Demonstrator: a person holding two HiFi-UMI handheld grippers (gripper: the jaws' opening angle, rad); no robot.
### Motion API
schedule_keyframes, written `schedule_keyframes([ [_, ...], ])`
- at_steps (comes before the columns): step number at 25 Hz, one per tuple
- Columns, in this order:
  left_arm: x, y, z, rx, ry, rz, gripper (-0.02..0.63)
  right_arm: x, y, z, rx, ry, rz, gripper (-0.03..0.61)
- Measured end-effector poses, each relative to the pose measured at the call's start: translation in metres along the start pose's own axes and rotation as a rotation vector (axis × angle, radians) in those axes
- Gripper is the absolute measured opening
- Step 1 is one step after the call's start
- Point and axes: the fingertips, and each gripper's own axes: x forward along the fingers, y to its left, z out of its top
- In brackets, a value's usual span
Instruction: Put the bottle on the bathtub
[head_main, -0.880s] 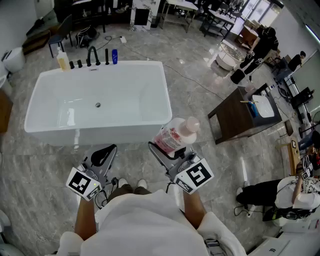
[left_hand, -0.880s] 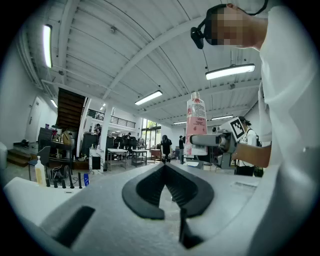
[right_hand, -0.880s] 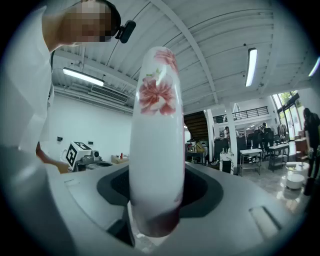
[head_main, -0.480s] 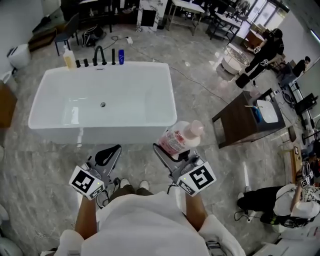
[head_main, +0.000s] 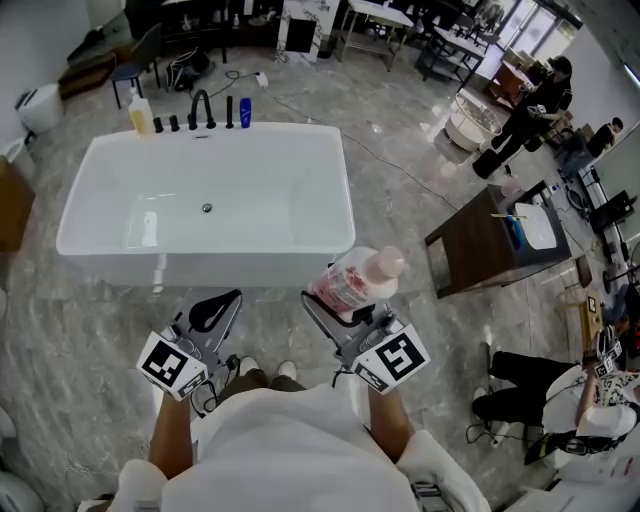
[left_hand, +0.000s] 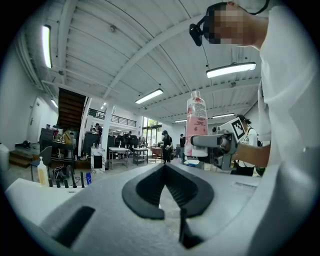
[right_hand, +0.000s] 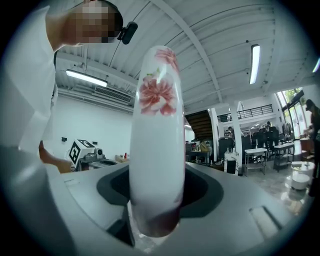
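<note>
A white bottle with a pink flower print and a pale cap sits in my right gripper, whose jaws are shut on its lower part. In the right gripper view the bottle stands upright and fills the middle. The left gripper view shows the same bottle off to the right, held upright. My left gripper is shut with nothing between its jaws. The white bathtub lies just ahead of both grippers, its near rim a little beyond the bottle.
On the tub's far rim stand a black tap, a yellow bottle and a small blue bottle. A dark wooden stand is to the right. People work at the back right. The floor is grey marble.
The view has shifted slightly, with the tub drifting right and a little nearer. Both grippers keep their hold and posture; the bottle stays in the right one.
</note>
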Motion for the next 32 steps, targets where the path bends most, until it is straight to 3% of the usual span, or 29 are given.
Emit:
schedule_keyframes([
  [18, 0.008, 0.014, 0.006, -0.014, -0.011, 0.053, 0.003, -0.004, -0.025, -0.001, 0.018, -0.006, 0.002, 0.252],
  [32, 0.052, 0.007, -0.001, -0.011, 0.019, 0.042, 0.003, -0.014, -0.068, -0.014, 0.025, 0.012, -0.004, 0.252],
])
